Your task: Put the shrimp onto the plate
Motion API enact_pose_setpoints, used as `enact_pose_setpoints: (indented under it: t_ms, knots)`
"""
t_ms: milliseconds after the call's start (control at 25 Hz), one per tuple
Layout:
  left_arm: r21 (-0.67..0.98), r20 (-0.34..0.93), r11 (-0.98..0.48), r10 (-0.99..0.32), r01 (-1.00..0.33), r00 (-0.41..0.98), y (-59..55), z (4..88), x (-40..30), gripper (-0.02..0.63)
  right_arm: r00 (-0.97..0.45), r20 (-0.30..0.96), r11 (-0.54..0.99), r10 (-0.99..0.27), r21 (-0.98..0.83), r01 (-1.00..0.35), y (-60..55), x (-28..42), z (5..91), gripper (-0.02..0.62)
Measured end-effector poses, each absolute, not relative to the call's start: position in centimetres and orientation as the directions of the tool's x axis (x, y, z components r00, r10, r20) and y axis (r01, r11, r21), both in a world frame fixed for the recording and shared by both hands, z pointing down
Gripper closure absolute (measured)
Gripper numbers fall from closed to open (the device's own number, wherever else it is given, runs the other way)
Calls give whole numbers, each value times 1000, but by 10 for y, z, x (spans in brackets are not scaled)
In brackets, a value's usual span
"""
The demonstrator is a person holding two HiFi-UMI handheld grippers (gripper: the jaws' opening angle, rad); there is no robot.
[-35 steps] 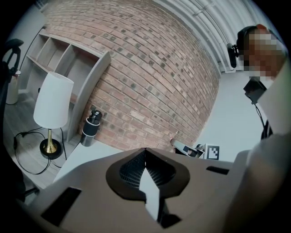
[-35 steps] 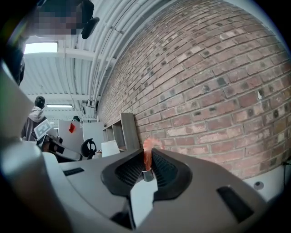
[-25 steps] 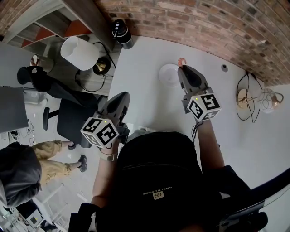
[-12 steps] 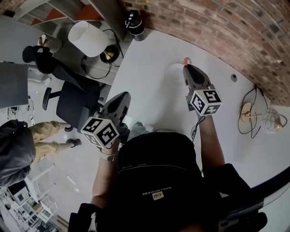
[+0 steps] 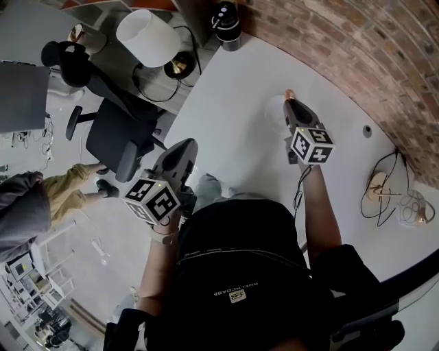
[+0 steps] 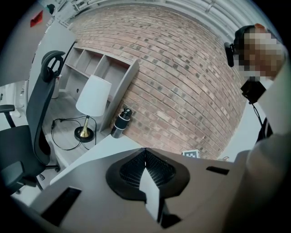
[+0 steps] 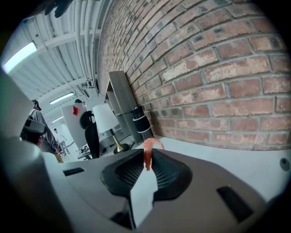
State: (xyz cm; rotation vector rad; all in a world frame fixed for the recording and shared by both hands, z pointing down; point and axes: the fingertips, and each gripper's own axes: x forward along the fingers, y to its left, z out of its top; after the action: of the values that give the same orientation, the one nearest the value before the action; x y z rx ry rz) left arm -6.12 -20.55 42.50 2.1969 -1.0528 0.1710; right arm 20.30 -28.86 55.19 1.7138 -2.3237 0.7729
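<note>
Pink shrimp (image 7: 150,146) stands up from the tips of the right gripper (image 7: 146,166), whose jaws are closed on its lower end, leaving the curled part free above them. In the head view this gripper (image 5: 291,103) hangs over the white desk (image 5: 226,96). It holds the shrimp (image 5: 290,94) at the far edge of the plate (image 5: 276,113) or just over it. The plate is pale against the desk and partly covered by the gripper, so I cannot tell which. The left gripper (image 6: 145,157) has its jaws pressed together on nothing. It is held well to the near left of the plate (image 5: 184,145), past the desk's edge.

The step in hand looks like the carry, with the release not yet made. The next move likely calls for centring the tips over the plate, lowering until the shrimp is close above it, then parting the jaws. A soft shrimp may cling to one pad, so a slow opening seems wise.

The desk is plain, smooth and white. A brick wall (image 5: 343,41) curves behind the plate. A dark flask (image 5: 226,17) stands at the desk's corner, far left of the plate. Further left, off the desk, are a lamp (image 5: 143,38) with a white shade and a black chair (image 5: 113,137).
</note>
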Motion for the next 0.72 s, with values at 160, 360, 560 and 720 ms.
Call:
enact_pose_setpoints:
  t_ms: [160,360,560,720]
  knots:
    - [533,404,-395,-658,-748,635,-201,433,-72,603,-346,463,205,-816,-327,-922,-294,200,579,543]
    - [542,411,-364,-671,-758,617,-197,440,-78,603,-348,528,187,-775,-335,-924,-295,198,615,543]
    - [548,417,-344,-677,-762,606,-193,445,-79,603,-335,596,156,-730,-333,-930,-292,201,650,543]
    - [551,425,-325,-683,-769,594,-189,448,-83,603,-330,635,146,-699,-324,-935,-290,202,667,543]
